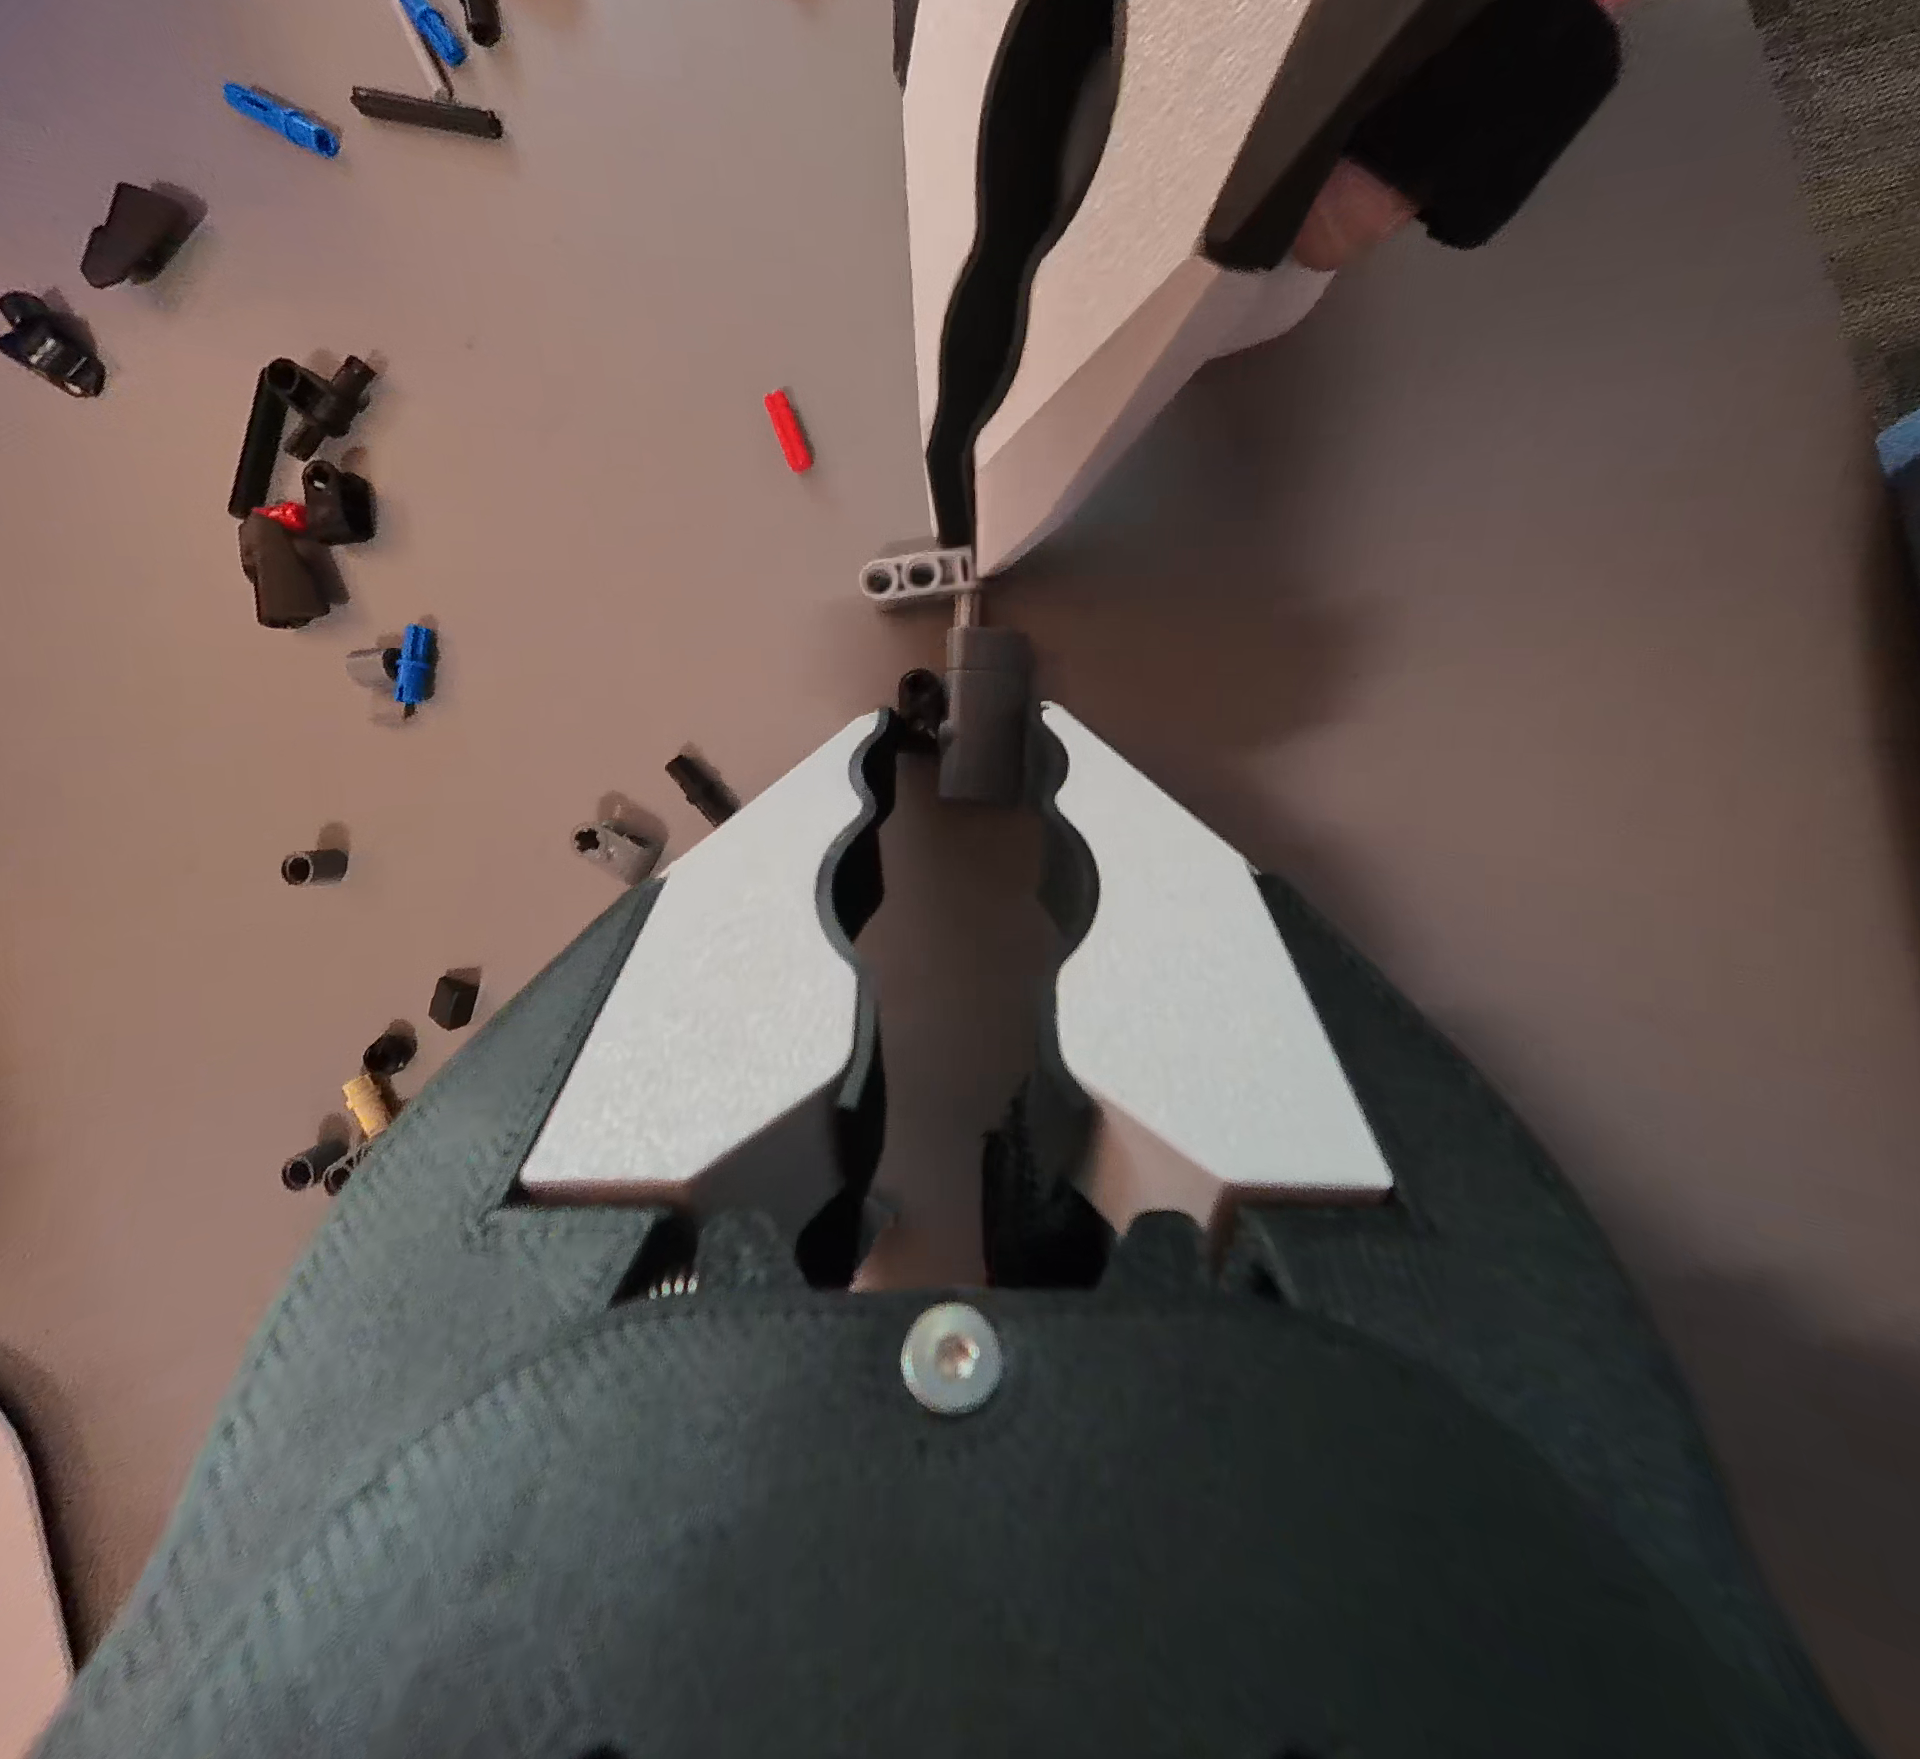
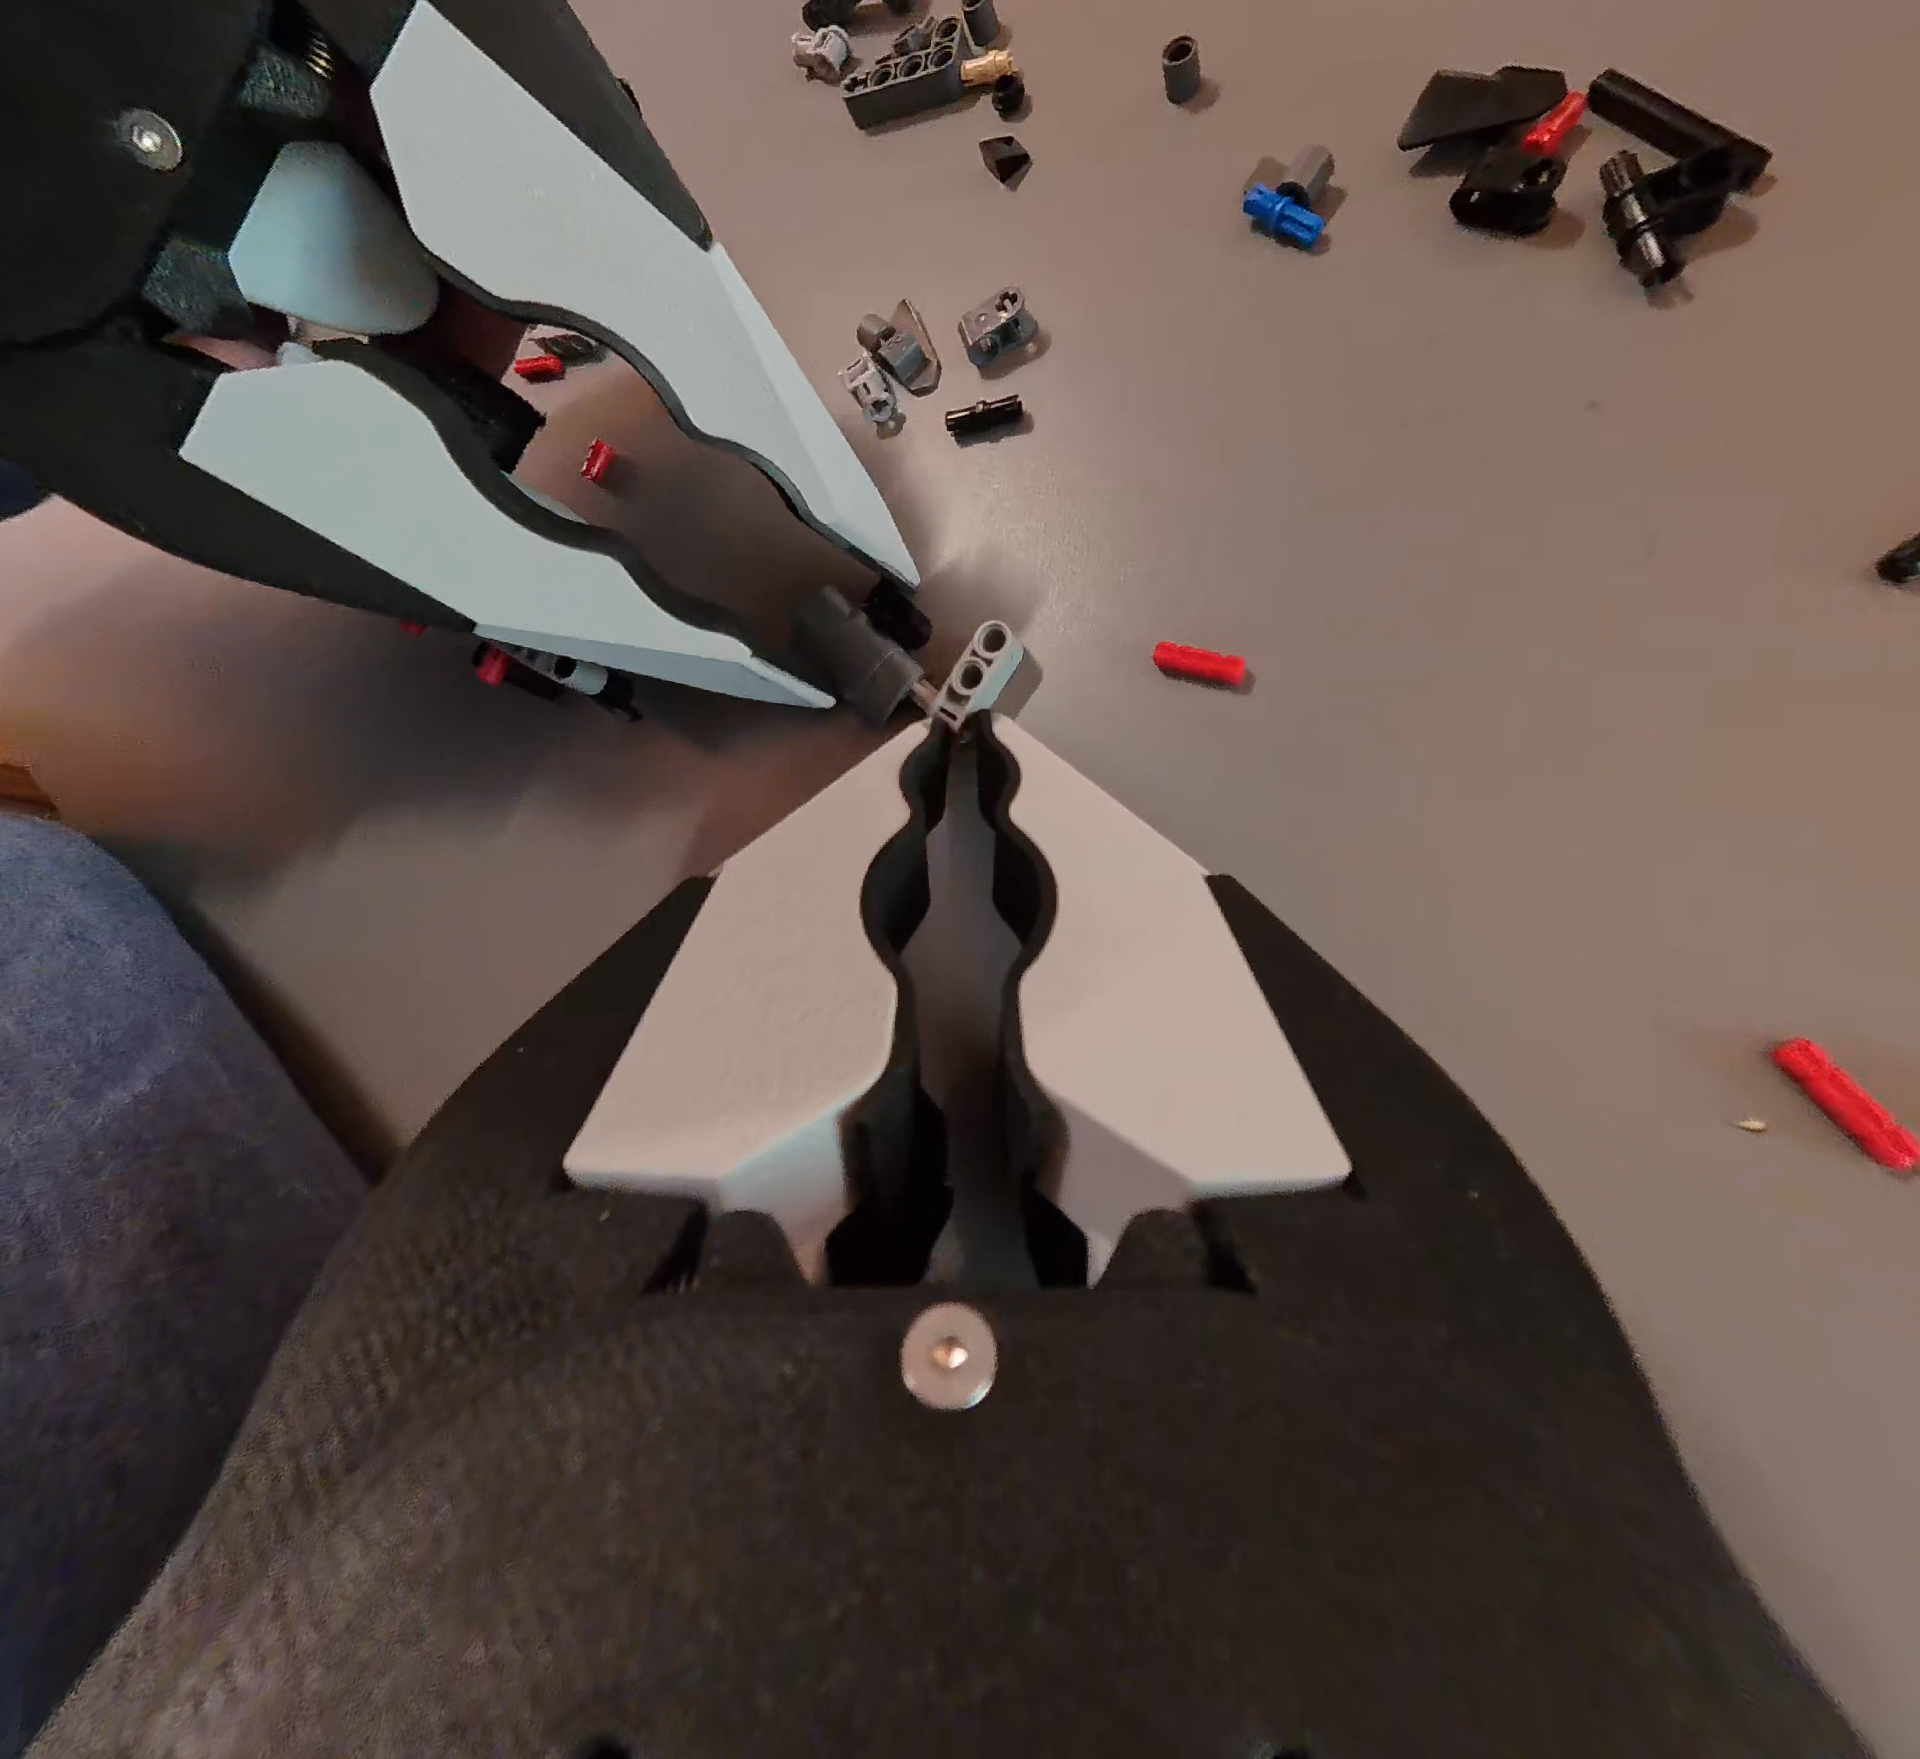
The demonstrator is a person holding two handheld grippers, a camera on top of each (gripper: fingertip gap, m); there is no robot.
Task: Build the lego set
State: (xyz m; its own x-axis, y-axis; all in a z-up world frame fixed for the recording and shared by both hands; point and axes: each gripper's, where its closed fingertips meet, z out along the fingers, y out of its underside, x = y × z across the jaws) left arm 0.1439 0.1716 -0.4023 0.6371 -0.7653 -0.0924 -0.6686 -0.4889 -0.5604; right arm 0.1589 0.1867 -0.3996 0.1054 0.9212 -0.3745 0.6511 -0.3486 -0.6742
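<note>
Many loose pieces (image 1: 301, 483) litter the bench (image 1: 644, 275) at left. At centre, the left gripper (image 1: 966, 733) jaws clench a dark grey cylinder (image 1: 982, 722); the right gripper (image 2: 961, 733) jaws pinch a light grey beam (image 2: 977, 665). Bare bench lies rightward.

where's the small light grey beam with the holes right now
The light grey beam is pinched at the tips of the right gripper, mid-frame in both wrist views. It sits on a thin axle from the dark grey cylinder held by the left gripper.
</note>
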